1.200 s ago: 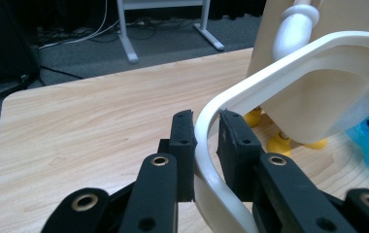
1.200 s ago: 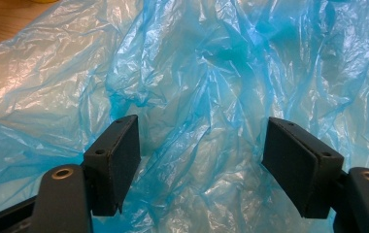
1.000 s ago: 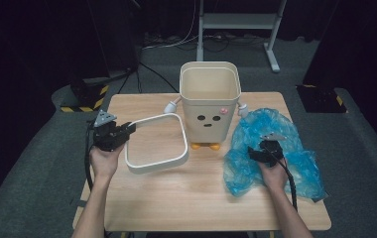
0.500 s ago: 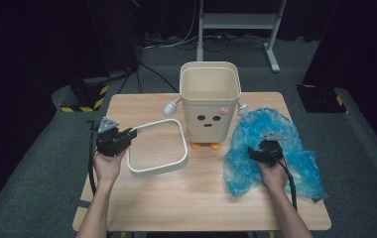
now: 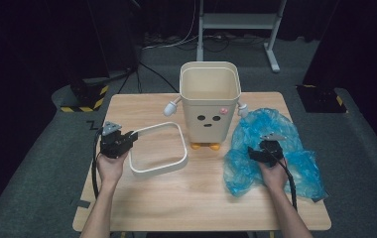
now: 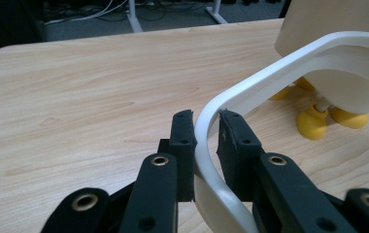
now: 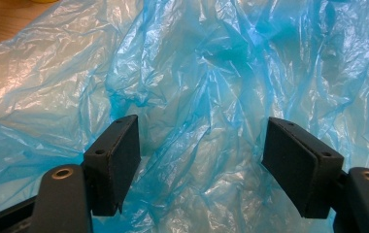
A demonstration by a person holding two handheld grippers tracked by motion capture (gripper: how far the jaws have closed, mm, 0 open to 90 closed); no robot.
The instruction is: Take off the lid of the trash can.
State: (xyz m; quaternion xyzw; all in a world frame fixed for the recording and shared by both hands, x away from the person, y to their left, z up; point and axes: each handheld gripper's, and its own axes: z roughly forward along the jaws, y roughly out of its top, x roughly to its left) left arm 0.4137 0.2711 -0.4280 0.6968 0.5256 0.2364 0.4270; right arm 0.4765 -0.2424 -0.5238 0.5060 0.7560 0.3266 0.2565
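Observation:
A white rounded-square ring (image 5: 159, 170) lies low over the table at left of centre. My left gripper (image 5: 129, 136) is shut on its left corner. In the left gripper view both pads of that gripper (image 6: 206, 121) press the ring's rim (image 6: 279, 73). A cream bin with a face and yellow feet (image 5: 209, 116) stands upright behind the ring, and its foot (image 6: 313, 121) shows through it. A crumpled blue plastic bag (image 5: 300, 163) lies at right. My right gripper (image 5: 253, 153) hovers over the bag's left part, jaws open (image 7: 202, 150), the bag (image 7: 197, 63) beneath and nothing pinched.
The wooden table (image 5: 186, 208) has bare surface along its front and at its far left corner. Dark floor, cables and a white stand leg (image 5: 271, 54) lie beyond the table's back edge.
My left hand has sunk with the ring, bringing it lower toward the tabletop and slightly nearer. The right hand, bag and bin are as before.

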